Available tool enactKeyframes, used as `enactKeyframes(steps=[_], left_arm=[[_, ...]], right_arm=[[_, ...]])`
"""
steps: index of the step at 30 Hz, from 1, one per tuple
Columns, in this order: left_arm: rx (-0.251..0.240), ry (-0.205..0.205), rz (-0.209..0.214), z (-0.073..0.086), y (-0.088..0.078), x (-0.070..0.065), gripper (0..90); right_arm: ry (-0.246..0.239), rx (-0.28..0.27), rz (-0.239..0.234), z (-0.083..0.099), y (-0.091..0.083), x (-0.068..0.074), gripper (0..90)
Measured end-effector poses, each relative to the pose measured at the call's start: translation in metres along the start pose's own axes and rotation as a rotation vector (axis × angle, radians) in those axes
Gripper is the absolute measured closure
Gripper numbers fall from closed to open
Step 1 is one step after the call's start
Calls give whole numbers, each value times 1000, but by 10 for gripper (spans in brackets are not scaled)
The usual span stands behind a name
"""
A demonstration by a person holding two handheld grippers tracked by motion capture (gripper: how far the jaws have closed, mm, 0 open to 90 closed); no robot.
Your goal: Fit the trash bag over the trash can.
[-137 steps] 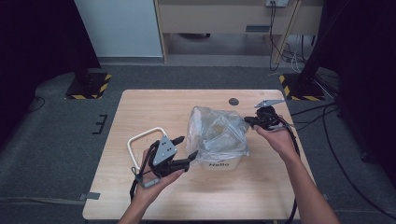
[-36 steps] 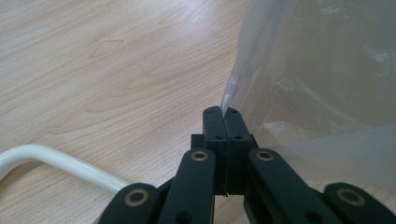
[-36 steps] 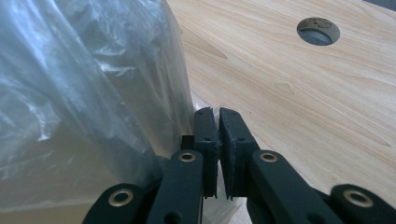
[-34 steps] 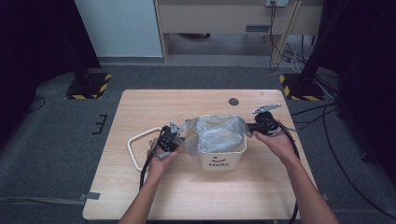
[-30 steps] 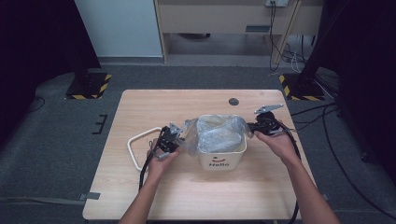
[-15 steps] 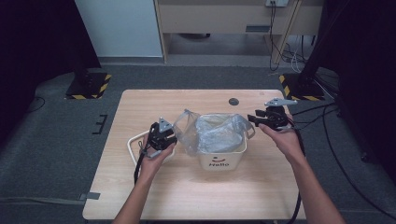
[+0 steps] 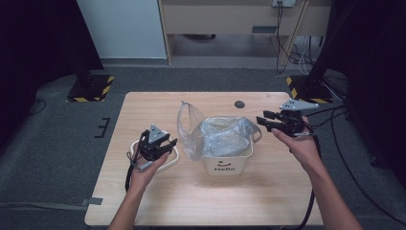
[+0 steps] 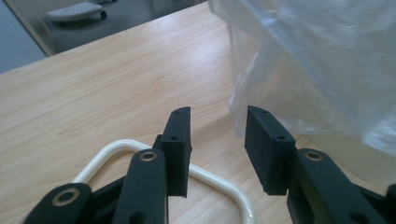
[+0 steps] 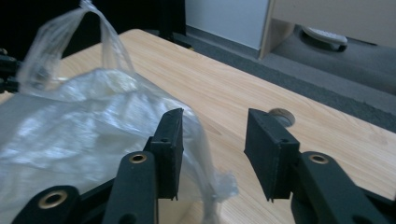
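A white bin (image 7: 229,164) marked "Hello" stands mid-table, lined with a clear plastic bag (image 7: 221,137). The bag's left flap (image 7: 188,125) stands loose outside the rim. My left gripper (image 7: 168,142) hovers left of the bin, open and a little apart from the bag (image 8: 322,65). Its jaws have just been opening and nothing is between them (image 8: 218,116). My right gripper (image 7: 261,118) is off the bin's right rim, open. Its jaws (image 9: 215,121) have also just been opening, and the bag's edge (image 9: 205,154) hangs loose below them without being pressed.
A cream-white loop (image 7: 173,159) lies on the wooden table (image 7: 158,105) under my left gripper, seen close in the left gripper view (image 8: 116,149). A round dark hole (image 7: 239,104) sits near the table's far edge. Black cables trail off the right side.
Both grippers opened and let go of the bag at the bin's rim. The left one drew back to the left, the right one rose and moved right. The bag's left flap now stands free.
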State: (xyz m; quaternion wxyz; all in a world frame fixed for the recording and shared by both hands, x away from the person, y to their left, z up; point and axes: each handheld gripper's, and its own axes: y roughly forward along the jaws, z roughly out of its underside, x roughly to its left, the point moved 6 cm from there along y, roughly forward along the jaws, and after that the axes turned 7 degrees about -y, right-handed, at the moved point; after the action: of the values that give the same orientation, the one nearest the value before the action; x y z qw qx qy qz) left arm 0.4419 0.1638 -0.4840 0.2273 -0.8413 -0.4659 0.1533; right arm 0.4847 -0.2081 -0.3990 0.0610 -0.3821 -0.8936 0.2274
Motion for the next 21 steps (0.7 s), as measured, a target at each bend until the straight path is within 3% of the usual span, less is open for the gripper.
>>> enactKeyframes(steps=[9,16,18,21], left_arm=[[-68,26,78,-6,-19,-26,464],[-71,41,118,-4,-21,-38,400],[-74,69,101,-3,-21,-42,373],[-87,77,115,-4,-21,-47,354]], right_arm=[[-7,1,-63,-15,5,12,381],[-12,13,-116,-18,13,21,362],[-19,20,-134,-18,16,24,357],[-14,20,-168,-18,19,26,351]])
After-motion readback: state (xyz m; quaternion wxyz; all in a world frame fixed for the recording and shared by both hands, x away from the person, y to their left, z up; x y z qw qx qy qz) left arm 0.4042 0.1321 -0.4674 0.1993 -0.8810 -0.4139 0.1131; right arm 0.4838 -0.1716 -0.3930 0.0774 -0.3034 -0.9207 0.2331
